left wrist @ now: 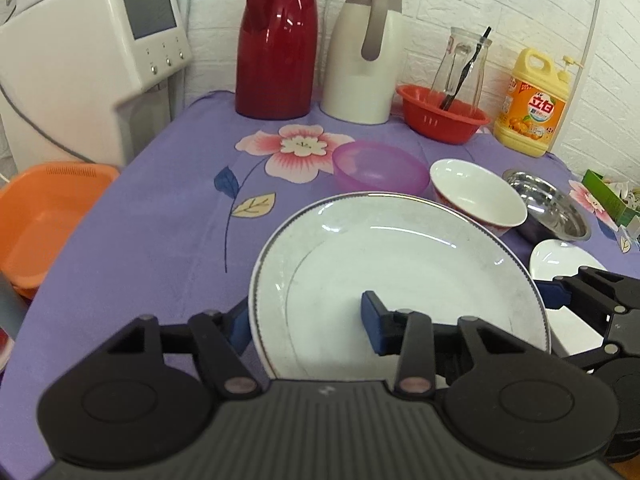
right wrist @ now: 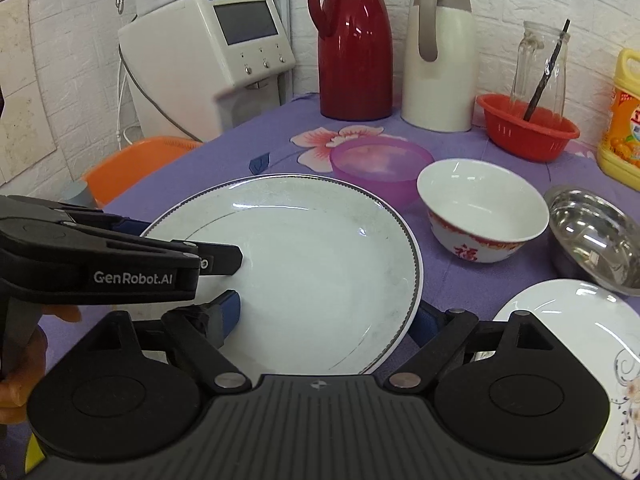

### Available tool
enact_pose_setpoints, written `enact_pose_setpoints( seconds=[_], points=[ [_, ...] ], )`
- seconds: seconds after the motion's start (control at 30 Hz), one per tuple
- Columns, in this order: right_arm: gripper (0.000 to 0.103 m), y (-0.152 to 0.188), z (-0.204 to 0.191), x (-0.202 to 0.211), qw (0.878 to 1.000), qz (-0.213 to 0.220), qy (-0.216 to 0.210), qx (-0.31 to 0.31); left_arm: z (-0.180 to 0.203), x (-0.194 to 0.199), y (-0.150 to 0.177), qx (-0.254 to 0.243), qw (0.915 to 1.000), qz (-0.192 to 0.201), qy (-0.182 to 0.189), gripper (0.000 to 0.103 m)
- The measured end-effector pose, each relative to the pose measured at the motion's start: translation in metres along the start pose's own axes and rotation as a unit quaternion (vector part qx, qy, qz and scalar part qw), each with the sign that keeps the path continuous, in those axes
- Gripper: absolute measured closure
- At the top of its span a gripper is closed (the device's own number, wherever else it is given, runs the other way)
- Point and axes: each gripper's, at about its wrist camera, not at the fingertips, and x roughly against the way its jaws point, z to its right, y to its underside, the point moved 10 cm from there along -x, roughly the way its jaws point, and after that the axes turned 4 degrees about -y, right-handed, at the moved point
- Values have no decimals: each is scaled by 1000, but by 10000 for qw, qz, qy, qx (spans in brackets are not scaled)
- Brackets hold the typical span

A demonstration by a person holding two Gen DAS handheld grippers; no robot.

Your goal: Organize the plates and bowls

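A large white plate with a grey rim [left wrist: 400, 276] [right wrist: 312, 272] lies between both grippers. My left gripper [left wrist: 306, 322] straddles its left rim, one finger under the edge and one on the plate face; it also shows in the right wrist view [right wrist: 236, 260]. My right gripper [right wrist: 326, 318] straddles the plate's right rim the same way and shows at the right of the left wrist view [left wrist: 556, 294]. Behind stand a purple bowl [left wrist: 380, 166] [right wrist: 380, 164], a white bowl with red pattern [left wrist: 478, 196] [right wrist: 480, 210], a steel bowl [left wrist: 548, 210] [right wrist: 596, 236] and a smaller white plate [left wrist: 560, 262] [right wrist: 580, 340].
A red thermos [left wrist: 276, 40], a white thermos [left wrist: 366, 52], a red basket with a glass jar [left wrist: 444, 114] and a yellow detergent bottle [left wrist: 530, 104] line the back wall. An orange basin [left wrist: 44, 216] sits off the table's left edge beside a white dispenser [left wrist: 92, 52].
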Motion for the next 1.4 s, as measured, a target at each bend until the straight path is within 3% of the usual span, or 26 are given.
enact_pose_setpoints(
  seconds=[0.2,0.4,0.77,1.03,1.23,1.33,1.4],
  points=[
    [0,-4,-17,41,9995,307,28,86,8,46,-2,-108,9993,357,-4,62],
    [0,20,-36,74,9993,355,17,68,12,85,27,-57,9989,446,130,62],
    [0,85,-70,103,9995,195,-68,-226,16,120,97,-107,9996,272,3,61],
    [0,111,-71,101,9995,118,21,-280,18,114,125,-62,9999,48,104,59],
    [0,113,-72,101,9997,204,40,-147,14,105,133,-8,9999,-15,139,51],
    [0,112,-62,106,9986,319,39,-413,15,116,124,-64,9996,267,89,32],
    [0,108,-55,118,9957,644,5,-669,16,126,114,-111,9987,486,44,30]
  ],
)
